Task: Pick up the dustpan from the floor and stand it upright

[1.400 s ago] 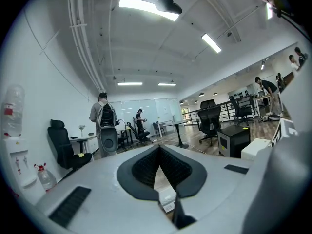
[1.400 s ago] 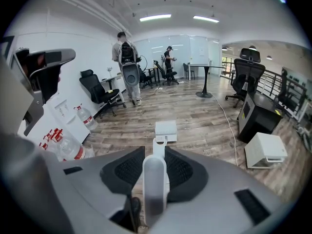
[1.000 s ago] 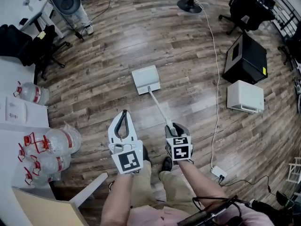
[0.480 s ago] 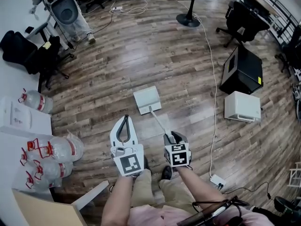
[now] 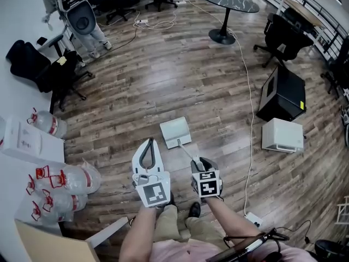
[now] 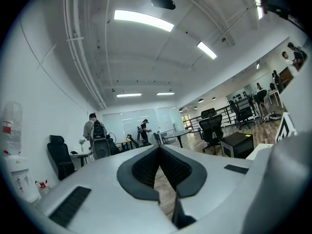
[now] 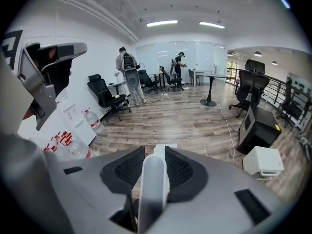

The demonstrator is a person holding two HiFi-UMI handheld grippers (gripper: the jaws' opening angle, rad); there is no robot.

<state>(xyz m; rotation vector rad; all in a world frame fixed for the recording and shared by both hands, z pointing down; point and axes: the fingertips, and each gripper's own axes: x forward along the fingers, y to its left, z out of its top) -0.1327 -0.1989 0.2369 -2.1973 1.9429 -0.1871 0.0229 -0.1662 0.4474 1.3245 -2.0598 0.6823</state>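
Head view looks steeply down on a wood plank floor (image 5: 163,81) that fills most of the frame. A black box (image 5: 286,94) and a smaller white box (image 5: 282,135) sit at right, and clear water jugs (image 5: 65,179) cluster at lower left.

Just below centre lies the long-handled dustpan (image 5: 175,134). Its pale flat pan rests on the floor, and its thin handle slants down and right to the right gripper (image 5: 197,162).

Right gripper view shows the right gripper (image 7: 155,165) clamped on the white handle (image 7: 152,189), with a ribbed pad against each side and the pan just visible past the jaw tips.

Left gripper view shows the left gripper (image 6: 159,147) with its tips meeting and nothing between them. In the head view the left gripper (image 5: 148,143) hangs just left of the handle, apart from it.

The dustpan looks like light, stiff plastic. Its handle seems smooth and narrow, so it may twist in the pads while the pan end swings. A hold near the handle's top suits tipping it up.
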